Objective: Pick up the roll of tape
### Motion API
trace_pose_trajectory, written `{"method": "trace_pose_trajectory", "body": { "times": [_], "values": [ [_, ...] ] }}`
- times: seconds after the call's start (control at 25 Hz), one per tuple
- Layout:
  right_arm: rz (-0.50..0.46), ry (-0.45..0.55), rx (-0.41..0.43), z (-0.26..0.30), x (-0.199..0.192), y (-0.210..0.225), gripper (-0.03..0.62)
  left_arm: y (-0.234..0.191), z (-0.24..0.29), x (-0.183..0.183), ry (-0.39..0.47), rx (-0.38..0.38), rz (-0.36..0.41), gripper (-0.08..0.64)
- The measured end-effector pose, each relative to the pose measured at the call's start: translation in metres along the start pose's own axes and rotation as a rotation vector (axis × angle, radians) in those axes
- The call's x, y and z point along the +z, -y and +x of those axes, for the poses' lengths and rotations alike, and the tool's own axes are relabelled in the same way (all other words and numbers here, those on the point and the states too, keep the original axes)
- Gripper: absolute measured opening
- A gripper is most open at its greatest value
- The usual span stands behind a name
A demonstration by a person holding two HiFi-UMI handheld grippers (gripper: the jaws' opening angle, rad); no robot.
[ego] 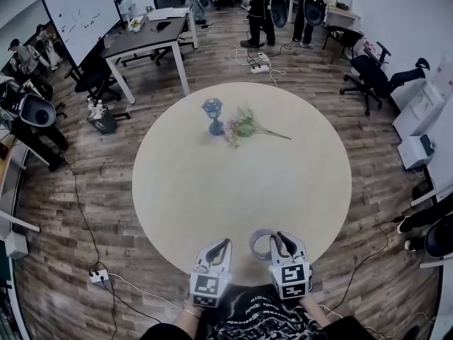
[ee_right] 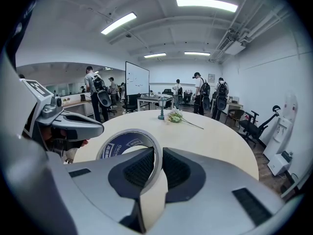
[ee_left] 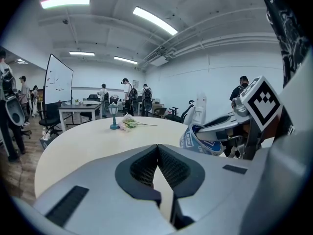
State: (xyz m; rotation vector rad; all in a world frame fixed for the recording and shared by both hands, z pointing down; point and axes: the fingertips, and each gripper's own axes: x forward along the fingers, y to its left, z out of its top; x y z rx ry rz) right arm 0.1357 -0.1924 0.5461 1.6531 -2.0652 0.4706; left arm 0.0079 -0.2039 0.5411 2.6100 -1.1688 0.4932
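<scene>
My right gripper (ee_right: 156, 168) is shut on the roll of tape (ee_right: 128, 143), its pads pinching the roll's wall so the ring stands upright above the round table's (ego: 212, 190) near edge. In the head view the roll of tape (ego: 259, 244) juts out to the left of the right gripper (ego: 282, 244). Beside it on the left, my left gripper (ego: 221, 248) is shut with nothing between its pads. From the left gripper view the left gripper (ee_left: 158, 161) shows its jaws pressed together, with the roll of tape (ee_left: 208, 142) off to the right in the other gripper.
A small blue lamp (ego: 212, 115) and a bunch of flowers (ego: 244, 127) sit at the table's far side. Desks, a whiteboard (ego: 81, 9), office chairs and several standing people fill the room beyond. Cables (ego: 88, 232) run across the wooden floor on the left.
</scene>
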Motion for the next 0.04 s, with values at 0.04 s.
{"method": "trace_pose_trajectory", "body": {
  "times": [0.04],
  "values": [
    [-0.001, -0.001, -0.001, -0.0002, -0.0002, 0.0002, 0.063, 0.0004, -0.0001, 0.0001, 0.0, -0.001, 0.0, 0.021]
  ]
}}
